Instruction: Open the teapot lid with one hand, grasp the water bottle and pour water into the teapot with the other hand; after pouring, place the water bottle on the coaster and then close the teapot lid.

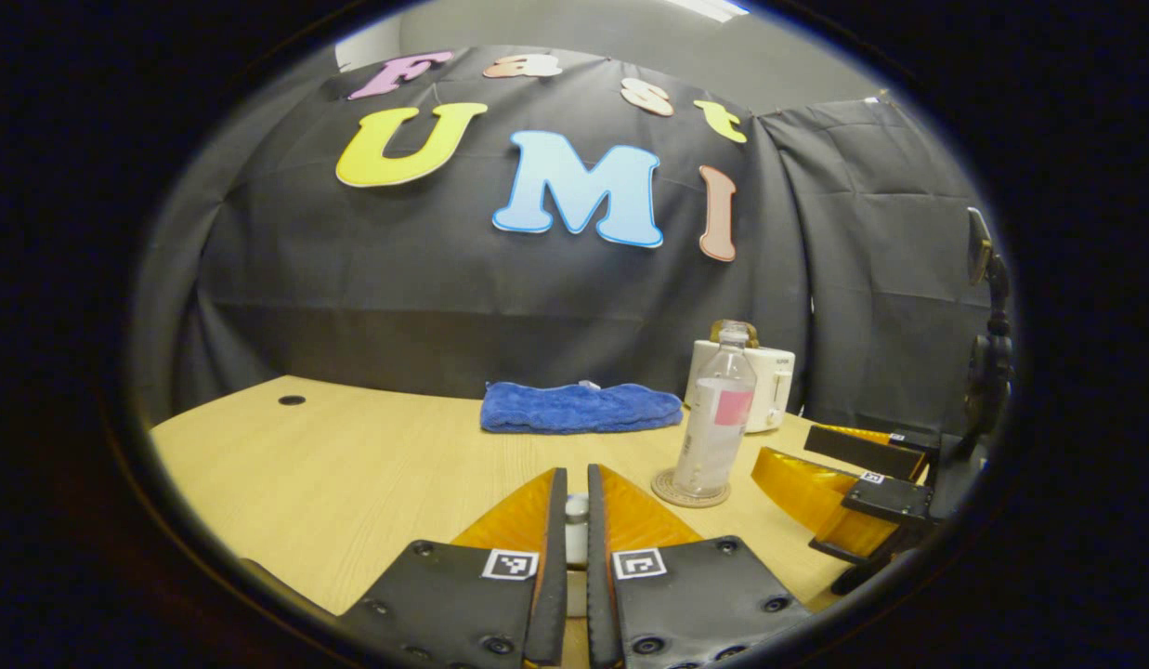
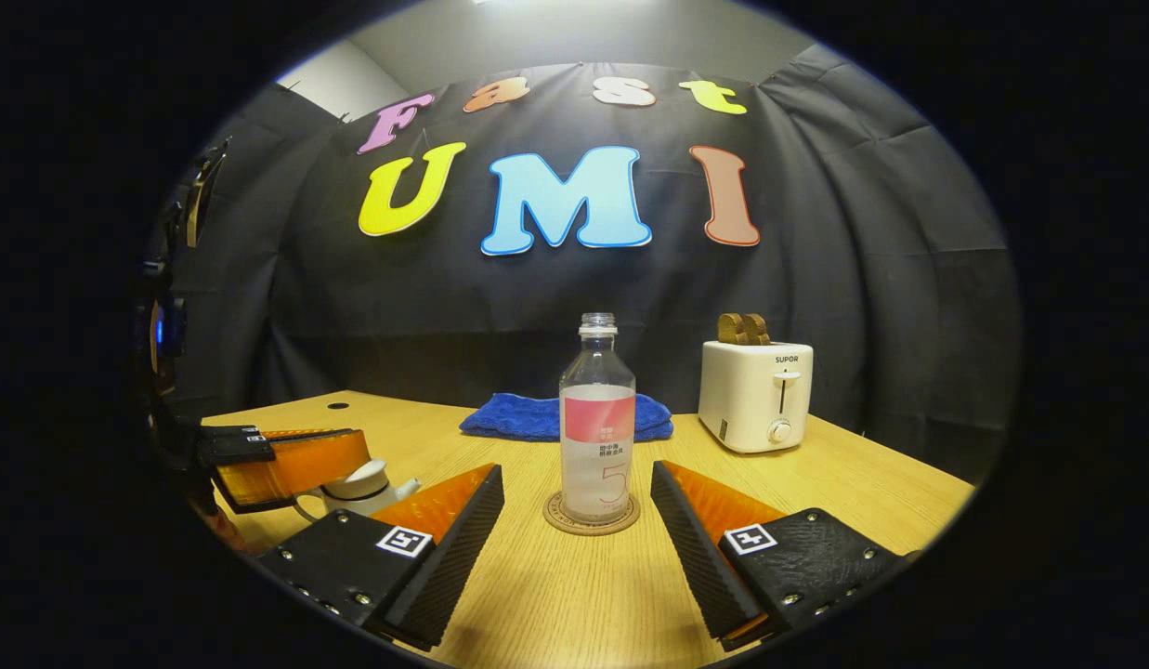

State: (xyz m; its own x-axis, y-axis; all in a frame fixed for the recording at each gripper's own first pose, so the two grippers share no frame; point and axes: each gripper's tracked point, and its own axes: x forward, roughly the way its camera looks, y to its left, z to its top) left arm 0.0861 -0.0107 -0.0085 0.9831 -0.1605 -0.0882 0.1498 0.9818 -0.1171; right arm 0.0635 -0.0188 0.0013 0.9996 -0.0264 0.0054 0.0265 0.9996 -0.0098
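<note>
Left gripper [image 1: 577,520]: its jaws stand nearly closed, clenched around a small pale knob seen in the narrow slit between them; I judge this to be the knob of the white teapot lid [image 1: 577,509], though the left gripper view shows little more than that sliver.

White ceramic teapot [image 2: 360,486]: in the right gripper view it sits on the pale wooden table [image 2: 574,595] at the left, with the left gripper directly over its rounded lid; whether the lid is seated or just lifted, I cannot tell.

Clear plastic water bottle with a pink label [image 2: 597,418]: it stands upright, long axis vertical, on the round cork coaster [image 2: 592,514], with no cap on its neck.

Right gripper [image 2: 579,506]: released, its jaws spread wide. The bottle lies straight ahead on the centre line between the two fingers, just beyond the tips and untouched.

Nearer hand: the right gripper is the one lined up with the bottle; the left is occupied at the teapot.

Task stage: bottle on the coaster and right jaws off it suggests only the lid work is in hand.

Behind: a folded blue towel [image 2: 565,415], then a white toaster [image 2: 756,395] at the right.
</note>
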